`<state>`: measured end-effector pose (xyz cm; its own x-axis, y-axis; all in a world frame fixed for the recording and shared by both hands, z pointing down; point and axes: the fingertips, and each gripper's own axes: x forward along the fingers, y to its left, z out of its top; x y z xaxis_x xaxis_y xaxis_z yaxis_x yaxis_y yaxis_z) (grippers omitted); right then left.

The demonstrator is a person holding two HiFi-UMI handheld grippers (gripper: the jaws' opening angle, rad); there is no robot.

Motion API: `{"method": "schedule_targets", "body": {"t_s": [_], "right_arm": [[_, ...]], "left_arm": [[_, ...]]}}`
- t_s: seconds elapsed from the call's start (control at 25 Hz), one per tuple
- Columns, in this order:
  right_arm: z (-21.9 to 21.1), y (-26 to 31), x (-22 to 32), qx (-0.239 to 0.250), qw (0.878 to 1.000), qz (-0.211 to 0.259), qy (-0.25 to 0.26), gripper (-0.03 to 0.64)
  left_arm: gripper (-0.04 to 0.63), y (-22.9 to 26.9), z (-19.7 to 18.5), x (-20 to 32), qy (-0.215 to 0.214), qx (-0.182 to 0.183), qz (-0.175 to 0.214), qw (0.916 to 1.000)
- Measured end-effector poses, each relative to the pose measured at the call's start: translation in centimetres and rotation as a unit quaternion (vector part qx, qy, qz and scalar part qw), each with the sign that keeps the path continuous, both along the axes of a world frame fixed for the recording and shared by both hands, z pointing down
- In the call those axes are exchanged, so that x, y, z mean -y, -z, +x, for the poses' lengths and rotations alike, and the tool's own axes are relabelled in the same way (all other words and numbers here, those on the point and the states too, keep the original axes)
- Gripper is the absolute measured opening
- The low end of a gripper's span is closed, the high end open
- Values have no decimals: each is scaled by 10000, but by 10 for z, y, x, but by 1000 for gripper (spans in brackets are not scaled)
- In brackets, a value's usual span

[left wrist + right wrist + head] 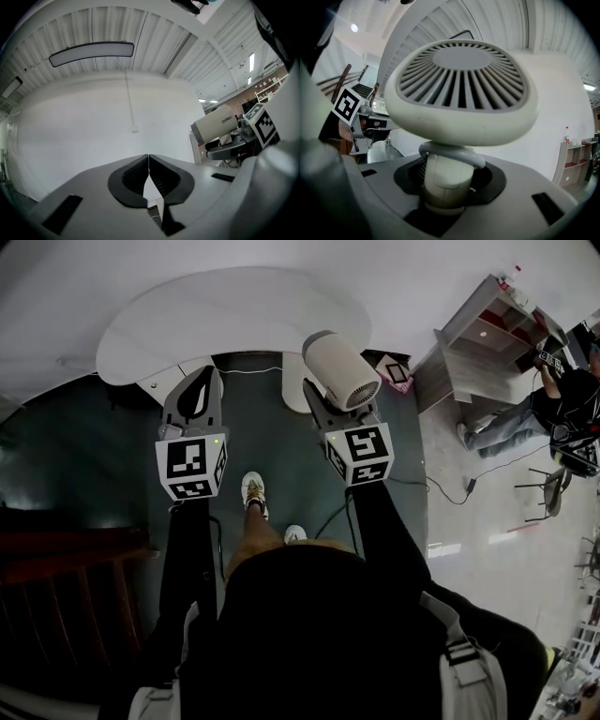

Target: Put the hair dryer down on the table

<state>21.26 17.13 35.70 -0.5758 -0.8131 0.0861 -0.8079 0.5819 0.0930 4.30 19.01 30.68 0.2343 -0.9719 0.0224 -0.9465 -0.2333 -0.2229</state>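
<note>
The left tongs [148, 158] meet at their tips, with the hair dryer [214, 124] at right.

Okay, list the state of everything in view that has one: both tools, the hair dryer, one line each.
Cream plastic hair dryer: held in the air by its handle, not yet set down on the white rounded table.
Right tool: shut on the dryer's handle.
Left tool: shut, nothing between its jaws.
</note>
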Motion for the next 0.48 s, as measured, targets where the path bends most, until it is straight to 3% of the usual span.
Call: {"method": "schedule_targets", "body": {"t_s": [0.48], "right_arm": [[-43, -9, 109, -16, 9992, -234, -309, 207]], "left_arm": [[17, -9, -56, 123, -180, -16, -192, 9997]]}}
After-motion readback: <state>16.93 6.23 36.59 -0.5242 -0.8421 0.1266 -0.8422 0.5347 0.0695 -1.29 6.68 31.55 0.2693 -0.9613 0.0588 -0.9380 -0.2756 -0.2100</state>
